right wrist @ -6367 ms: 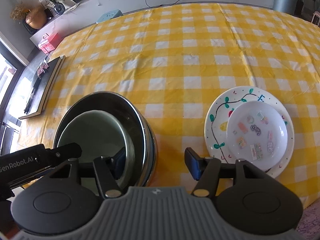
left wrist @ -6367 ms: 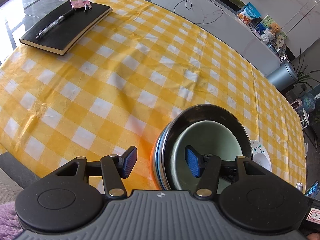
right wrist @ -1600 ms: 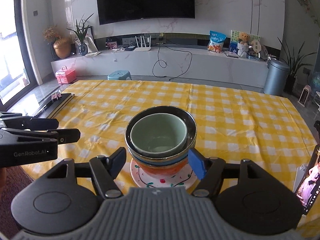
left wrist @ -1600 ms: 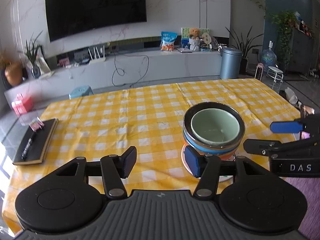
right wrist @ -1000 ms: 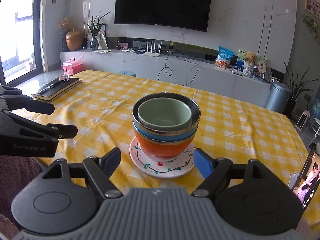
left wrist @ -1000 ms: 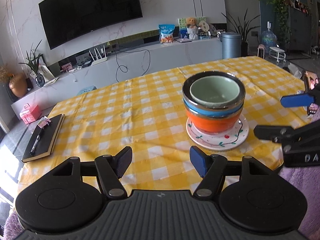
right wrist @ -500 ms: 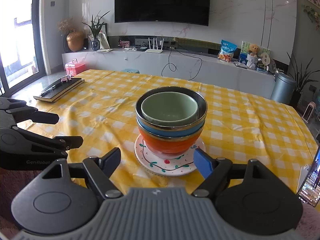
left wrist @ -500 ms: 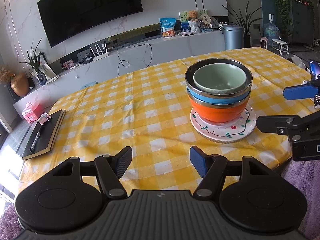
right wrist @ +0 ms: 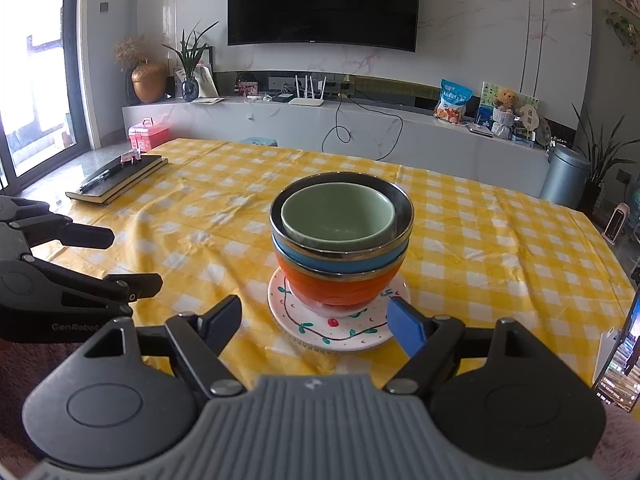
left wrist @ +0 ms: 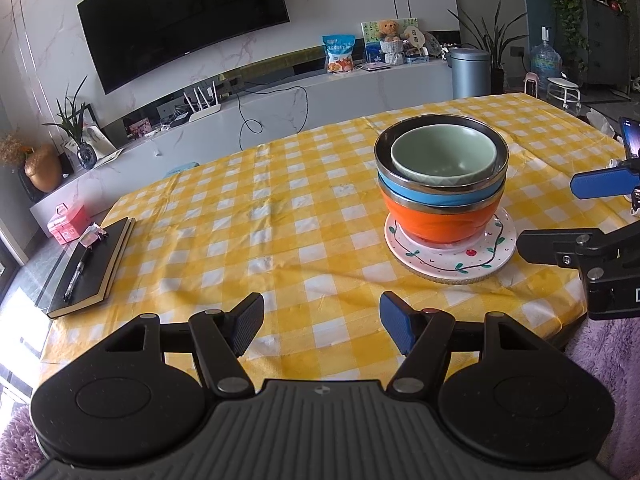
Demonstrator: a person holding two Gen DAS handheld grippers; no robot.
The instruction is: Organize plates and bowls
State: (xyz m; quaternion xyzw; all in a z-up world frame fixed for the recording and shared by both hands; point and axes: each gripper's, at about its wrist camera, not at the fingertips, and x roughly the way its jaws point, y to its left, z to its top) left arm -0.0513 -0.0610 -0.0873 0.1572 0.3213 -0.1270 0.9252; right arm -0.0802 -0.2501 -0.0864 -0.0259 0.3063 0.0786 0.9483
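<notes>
A stack of bowls stands on a white painted plate (left wrist: 450, 258) on the yellow checked tablecloth: a green bowl (left wrist: 442, 156) inside a blue bowl (left wrist: 440, 196) inside an orange bowl (left wrist: 436, 222). The stack also shows in the right wrist view, with the green bowl (right wrist: 338, 216) on top and the plate (right wrist: 340, 330) under it. My left gripper (left wrist: 322, 322) is open and empty, near the table's front edge, left of the stack. My right gripper (right wrist: 314, 322) is open and empty, just in front of the plate. Each gripper shows at the edge of the other's view.
A black notebook (left wrist: 94, 264) with a pen lies at the table's left edge, also in the right wrist view (right wrist: 120, 178). A phone (left wrist: 630, 138) stands at the right. Behind the table are a TV wall, a low cabinet and a grey bin (right wrist: 564, 176).
Both grippers have drawn back and lowered from above the bowls to the table's front edge. The bowl stack, earlier on the bare cloth, now stands on the painted plate.
</notes>
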